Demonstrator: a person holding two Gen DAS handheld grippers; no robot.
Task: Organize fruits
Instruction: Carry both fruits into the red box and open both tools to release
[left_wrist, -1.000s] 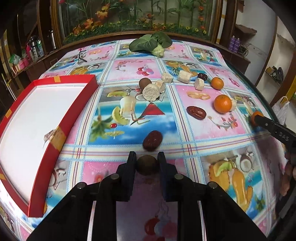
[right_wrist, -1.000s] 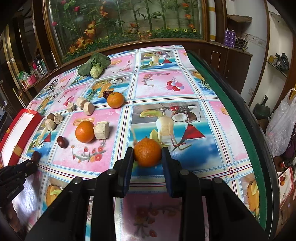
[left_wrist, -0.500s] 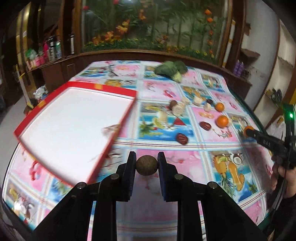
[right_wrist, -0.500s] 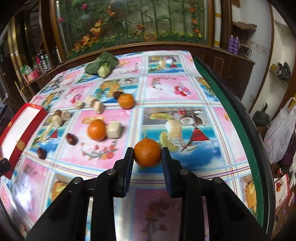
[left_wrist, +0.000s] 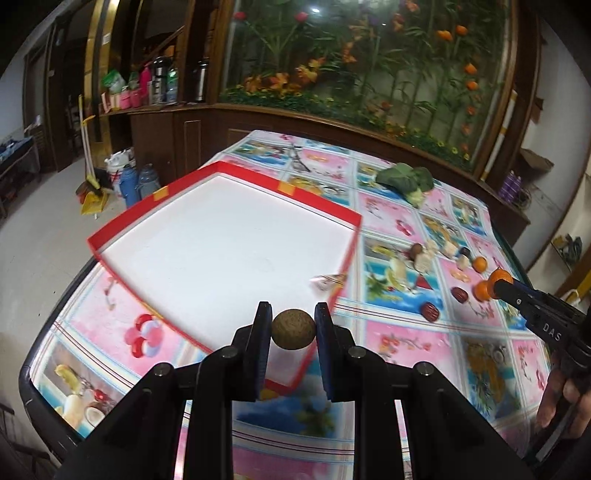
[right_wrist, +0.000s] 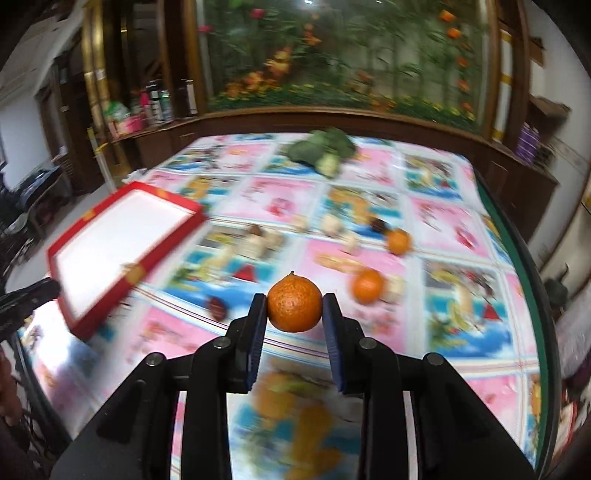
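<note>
Two grippers — left gripper (left_wrist: 293, 328) fingers pinching brown fruit (left_wrist: 293, 328), right gripper (right_wrist: 294, 307) pinching orange (right_wrist: 294, 307) — red tray (left_wrist: 229, 254) nearby

Lettering on right tongs (left_wrist: 496, 286), right edge of left-wrist frame: "DAS" in white on the black body.
Other readable text: none in either view.

Left gripper (left_wrist: 293, 328) angled downward, jaws clamped on a small brown ball (left_wrist: 293, 329). Right gripper (right_wrist: 294, 308) tilted down too, pinching a tangerine (right_wrist: 294, 307) between its pads.
</note>
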